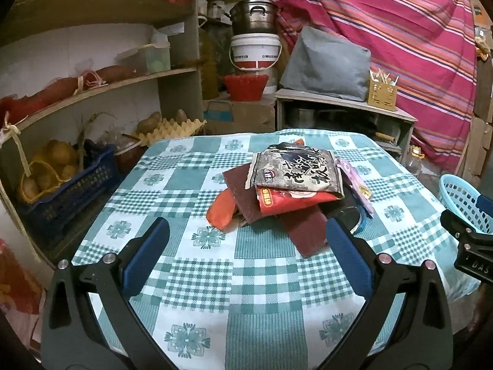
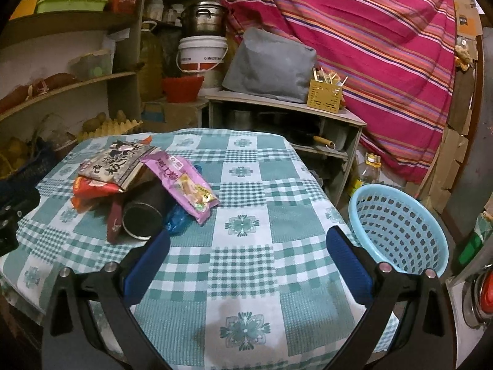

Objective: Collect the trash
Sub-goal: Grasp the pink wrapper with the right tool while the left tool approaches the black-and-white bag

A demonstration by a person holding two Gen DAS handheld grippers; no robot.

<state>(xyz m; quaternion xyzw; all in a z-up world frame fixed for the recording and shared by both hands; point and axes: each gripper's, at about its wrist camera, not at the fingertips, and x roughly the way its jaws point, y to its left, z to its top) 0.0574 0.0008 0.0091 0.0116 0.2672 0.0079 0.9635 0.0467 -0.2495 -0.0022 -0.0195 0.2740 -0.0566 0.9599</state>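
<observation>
1. We see the left gripper (image 1: 246, 240) released, its blue pads spread wide above the checked cloth of the counter (image 1: 197, 280), holding nothing.
2. Our right gripper (image 2: 248, 243) is likewise released, jaws wide apart over the counter's near right part, with nothing between them.
3. The trash lies in one heap on the counter. On top is a grey-and-black snack packet (image 1: 295, 169), resting on a red packet (image 1: 289, 200).
4. Under these lie two dark maroon flat pieces (image 1: 303, 231) and an orange wrapper (image 1: 220, 212) at the heap's left edge.
5. From the right wrist view, a pink-purple wrapper (image 2: 181, 182) leans on the heap's right side, over a dark cylindrical tube (image 2: 143, 215) lying on its side, open end towards us.
6. A crumpled blue plastic piece (image 2: 177, 220) sits just beside the tube, touching the pink-purple wrapper.
7. A light blue perforated basket (image 2: 397, 228) stands off the counter's right edge, lower than the tabletop, well apart from the heap.
</observation>
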